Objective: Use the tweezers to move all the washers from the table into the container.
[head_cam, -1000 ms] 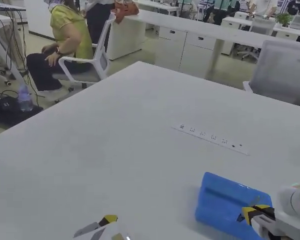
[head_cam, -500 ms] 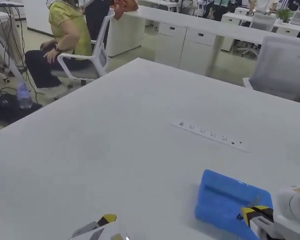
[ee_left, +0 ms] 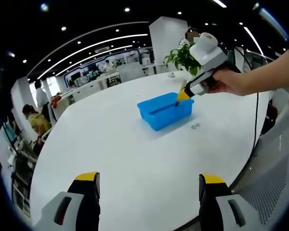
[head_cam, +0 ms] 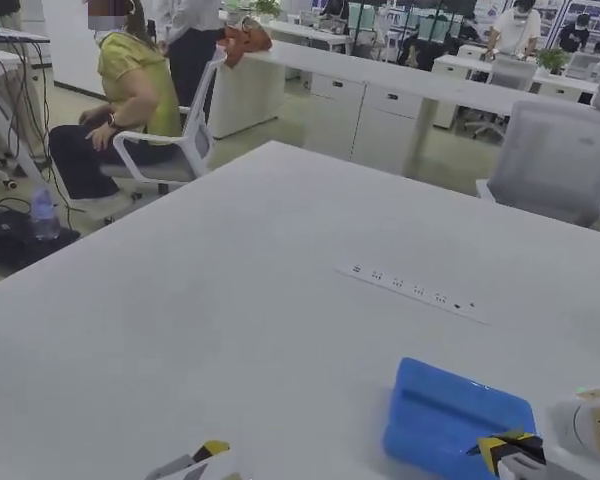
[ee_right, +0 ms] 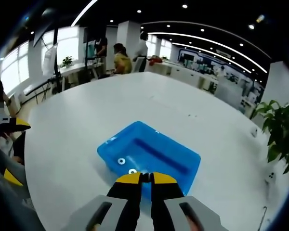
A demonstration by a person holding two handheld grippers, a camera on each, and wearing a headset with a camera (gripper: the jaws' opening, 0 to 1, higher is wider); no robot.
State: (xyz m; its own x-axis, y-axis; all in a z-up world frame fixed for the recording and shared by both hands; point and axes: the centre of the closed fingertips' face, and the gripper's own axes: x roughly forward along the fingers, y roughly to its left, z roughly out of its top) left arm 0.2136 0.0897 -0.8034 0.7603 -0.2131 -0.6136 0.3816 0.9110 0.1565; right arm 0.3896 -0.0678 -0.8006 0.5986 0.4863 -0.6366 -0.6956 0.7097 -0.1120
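Observation:
The blue container point(head_cam: 450, 418) point(ee_left: 166, 110) point(ee_right: 156, 154) sits on the white table point(head_cam: 230, 300). Two washers point(ee_right: 121, 161) lie inside it near its front wall. Two more washers point(ee_left: 195, 126) rest on the table beside the container. My right gripper point(ee_right: 145, 179) point(ee_left: 183, 95) point(head_cam: 505, 448) hovers over the container's edge, shut on thin dark tweezers whose tip points down into it. My left gripper point(ee_left: 147, 179) point(head_cam: 195, 460) is open, jaws wide apart with nothing between them, well away from the container.
A strip of sockets point(head_cam: 410, 290) is set into the table beyond the container. A person point(head_cam: 130, 90) sits in a chair at the far left, and a grey chair point(head_cam: 555, 160) stands at the table's far right. A plant point(ee_right: 279, 130) is near the table's end.
The head camera has shifted, so the table and container sit a little differently in the picture. Both grippers keep their places relative to the container.

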